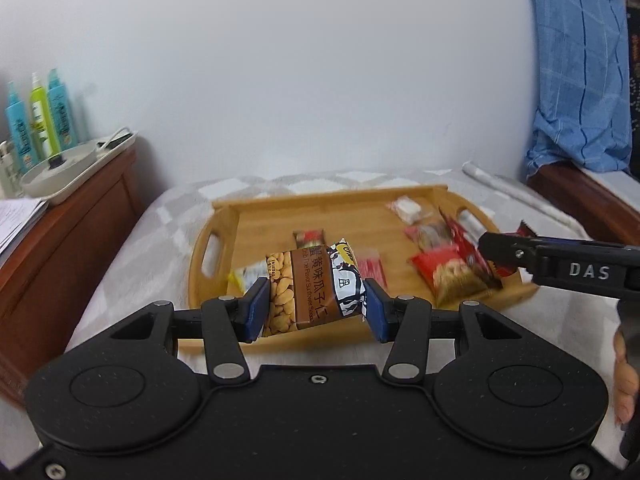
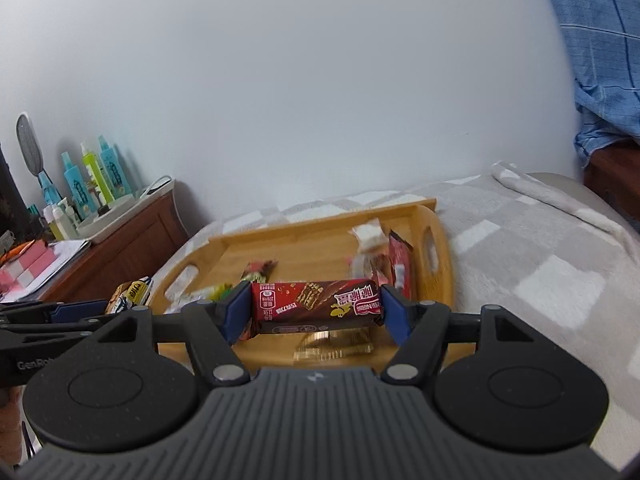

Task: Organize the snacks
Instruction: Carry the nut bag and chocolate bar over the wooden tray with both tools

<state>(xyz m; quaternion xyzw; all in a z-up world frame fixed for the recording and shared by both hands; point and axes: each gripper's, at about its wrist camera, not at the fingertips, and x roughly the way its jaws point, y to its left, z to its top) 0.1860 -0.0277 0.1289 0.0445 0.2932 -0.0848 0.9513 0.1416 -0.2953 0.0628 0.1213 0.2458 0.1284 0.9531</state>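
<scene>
A sunflower-seed packet (image 1: 310,288), marked "Sunflower Seeds", is clamped in the left tool (image 1: 316,306) above the bamboo tray (image 1: 256,216). Only the right view shows the right tool (image 2: 314,312) clamped on a red wafer bar (image 2: 316,305).

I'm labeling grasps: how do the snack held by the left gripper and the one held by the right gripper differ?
The sunflower seed packet in the left gripper is a brown pouch picturing pale kernels, standing upright; the chocolate wafer bar in the right gripper is a red wrapper, lying crosswise. The packet looks wider, the bar slim. Both are clamped between blue pads above the wooden tray.
</scene>
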